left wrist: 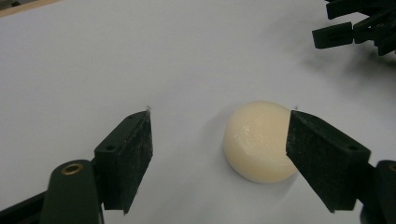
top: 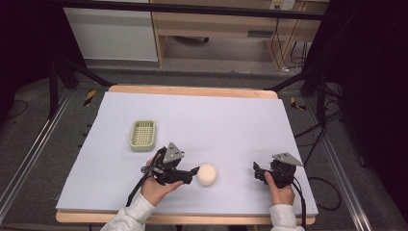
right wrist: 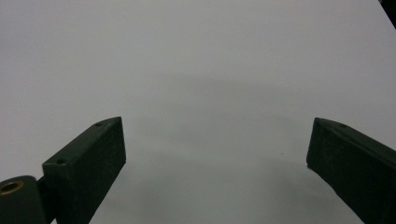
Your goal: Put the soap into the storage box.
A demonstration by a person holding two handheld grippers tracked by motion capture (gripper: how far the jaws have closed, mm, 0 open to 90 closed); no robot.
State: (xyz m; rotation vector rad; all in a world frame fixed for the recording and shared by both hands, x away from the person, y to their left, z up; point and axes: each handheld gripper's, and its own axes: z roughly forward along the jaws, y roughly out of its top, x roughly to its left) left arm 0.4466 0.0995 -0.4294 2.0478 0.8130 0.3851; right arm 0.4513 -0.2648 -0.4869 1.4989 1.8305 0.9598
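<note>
A round cream bar of soap [top: 207, 174] lies on the white table cover near the front middle. My left gripper [top: 193, 172] is open just left of it, held low by a hand. In the left gripper view the soap [left wrist: 258, 140] sits between the jaws, close against the right pad [left wrist: 322, 158] and well apart from the left pad [left wrist: 128, 156]. My right gripper [top: 258, 172] stands open at the front right, and in the right gripper view [right wrist: 215, 154] nothing lies between its jaws. The right gripper [left wrist: 357, 28] also appears at the top right of the left gripper view.
A pale green slotted soap dish [top: 143, 134] rests on the cover to the left, behind my left gripper. The white cover [top: 202, 115] lies on a wooden table. Black frame legs and cables stand beyond the table's sides.
</note>
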